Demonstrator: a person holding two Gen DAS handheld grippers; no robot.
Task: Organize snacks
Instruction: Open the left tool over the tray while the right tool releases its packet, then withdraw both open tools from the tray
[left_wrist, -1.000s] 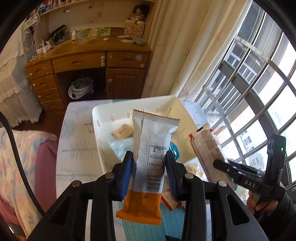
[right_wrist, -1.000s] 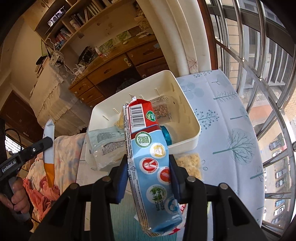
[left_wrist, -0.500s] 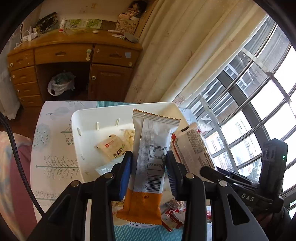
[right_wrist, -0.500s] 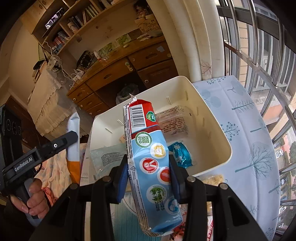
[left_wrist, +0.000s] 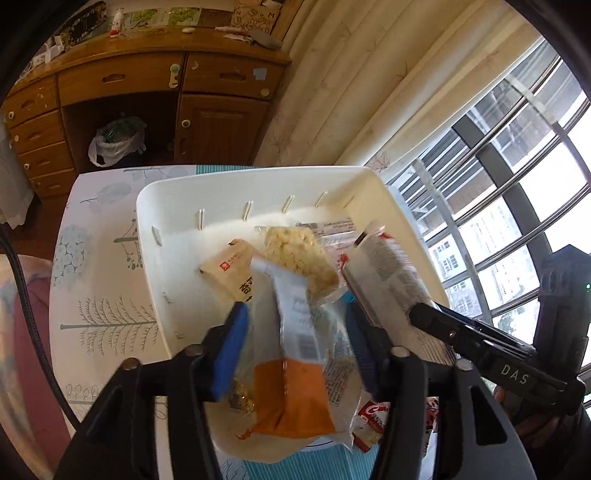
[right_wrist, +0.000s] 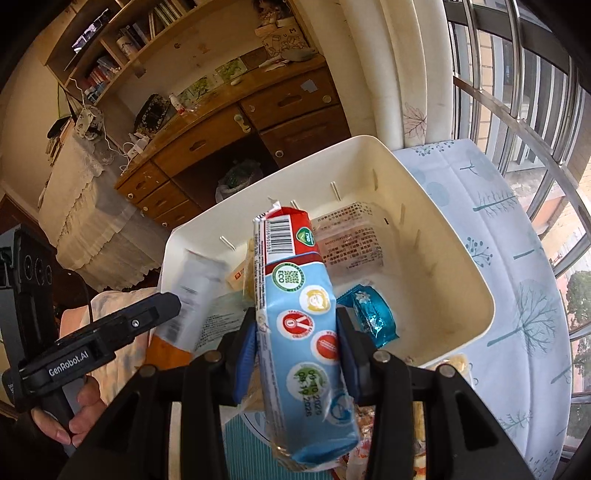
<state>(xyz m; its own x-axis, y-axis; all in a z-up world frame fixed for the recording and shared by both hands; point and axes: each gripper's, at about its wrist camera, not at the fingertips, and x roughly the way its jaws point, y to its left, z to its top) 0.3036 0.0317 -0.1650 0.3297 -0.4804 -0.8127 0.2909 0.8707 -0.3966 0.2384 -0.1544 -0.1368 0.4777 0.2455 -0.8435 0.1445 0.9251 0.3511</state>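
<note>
You are at the dropping step; both packets hang over the white bin (right_wrist: 476, 280), which sits on the table (right_wrist: 524, 258); your left gripper (left_wrist: 295, 347) stands spread, pads clear of the white-and-orange packet (left_wrist: 291, 347), which looks blurred and seems to be slipping down over the bin's near edge; your right gripper (right_wrist: 295, 347) clamps the blue-and-red packet (right_wrist: 299, 325) above the bin's middle; next, lower it and let go, then fetch the loose snacks by the near edge. Inside lie a clear pouch of pale pieces (left_wrist: 299, 254), a tan packet (left_wrist: 232, 269), a shiny blue sweet (right_wrist: 373, 314) and a clear printed packet (right_wrist: 351, 243).
</note>
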